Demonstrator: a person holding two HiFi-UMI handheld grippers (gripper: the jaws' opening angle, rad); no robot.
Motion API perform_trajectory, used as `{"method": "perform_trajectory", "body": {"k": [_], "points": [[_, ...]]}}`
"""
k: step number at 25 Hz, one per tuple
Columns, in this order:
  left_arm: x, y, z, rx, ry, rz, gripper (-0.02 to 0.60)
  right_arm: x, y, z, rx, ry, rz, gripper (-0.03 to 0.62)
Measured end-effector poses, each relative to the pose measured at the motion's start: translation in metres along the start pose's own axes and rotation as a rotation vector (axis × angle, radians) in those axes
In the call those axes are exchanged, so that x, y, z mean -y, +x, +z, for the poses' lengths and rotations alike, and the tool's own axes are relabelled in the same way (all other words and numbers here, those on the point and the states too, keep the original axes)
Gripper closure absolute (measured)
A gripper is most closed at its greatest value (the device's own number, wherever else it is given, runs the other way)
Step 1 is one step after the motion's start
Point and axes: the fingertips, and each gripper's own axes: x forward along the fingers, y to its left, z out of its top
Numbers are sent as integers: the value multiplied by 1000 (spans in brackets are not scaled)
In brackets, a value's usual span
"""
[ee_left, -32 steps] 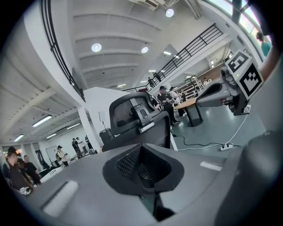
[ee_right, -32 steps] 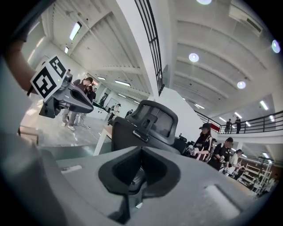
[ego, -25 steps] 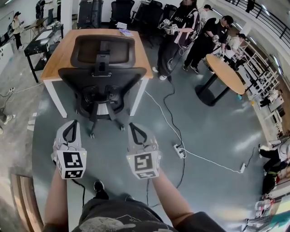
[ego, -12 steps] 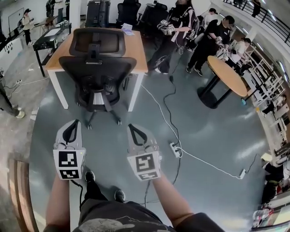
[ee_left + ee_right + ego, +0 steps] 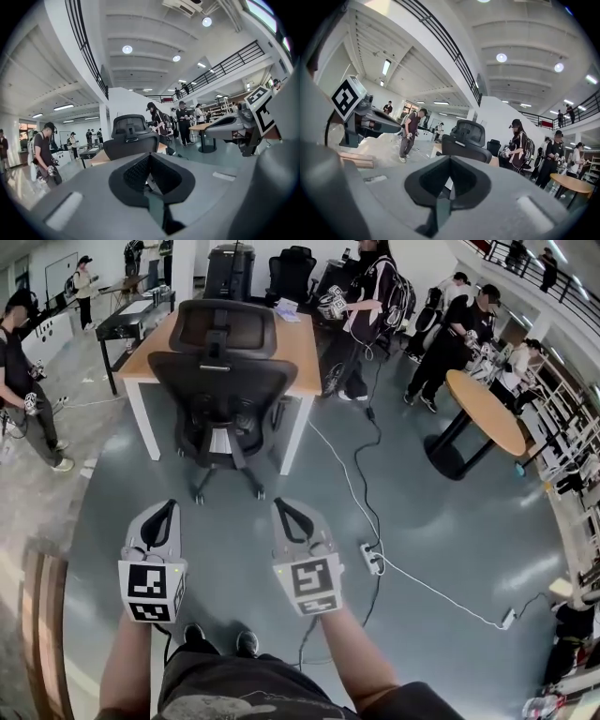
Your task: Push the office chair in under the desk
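The black mesh office chair (image 5: 223, 390) stands with its seat under the wooden desk (image 5: 302, 345), its back and headrest towards me. Both grippers hang over the grey floor well short of the chair and touch nothing. My left gripper (image 5: 161, 515) is shut and empty, and so is my right gripper (image 5: 285, 510) beside it. In the left gripper view the chair (image 5: 131, 139) shows beyond the shut jaws, with the right gripper (image 5: 233, 125) at the right. The right gripper view has the chair (image 5: 465, 140) ahead and the left gripper (image 5: 370, 121) at the left.
A power strip (image 5: 372, 559) with a white cable lies on the floor to the right. A round wooden table (image 5: 487, 407) stands at the right. Several people (image 5: 370, 306) stand behind the desk, and one person (image 5: 23, 381) at the left. A wooden edge (image 5: 37, 615) runs at lower left.
Both grippers have drawn back from the chair, which now looks farther off and stays under the desk. A person has come into view at the left.
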Motion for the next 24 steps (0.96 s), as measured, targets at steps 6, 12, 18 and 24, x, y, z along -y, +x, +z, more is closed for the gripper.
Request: {"method": "perform_trajectory", "body": {"k": [6, 12, 18, 24], "points": [[-5, -16, -6, -3, -18, -11, 563, -15, 3, 8, 8, 7, 22, 603], [-13, -18, -8, 5, -23, -19, 563, -29, 7, 15, 13, 1, 35, 603], [-19, -16, -4, 19, -22, -29, 563, -32, 10, 16, 12, 7, 30, 603], [-20, -12, 2, 28, -20, -36, 563, -27, 15, 20, 10, 10, 26, 603]]}}
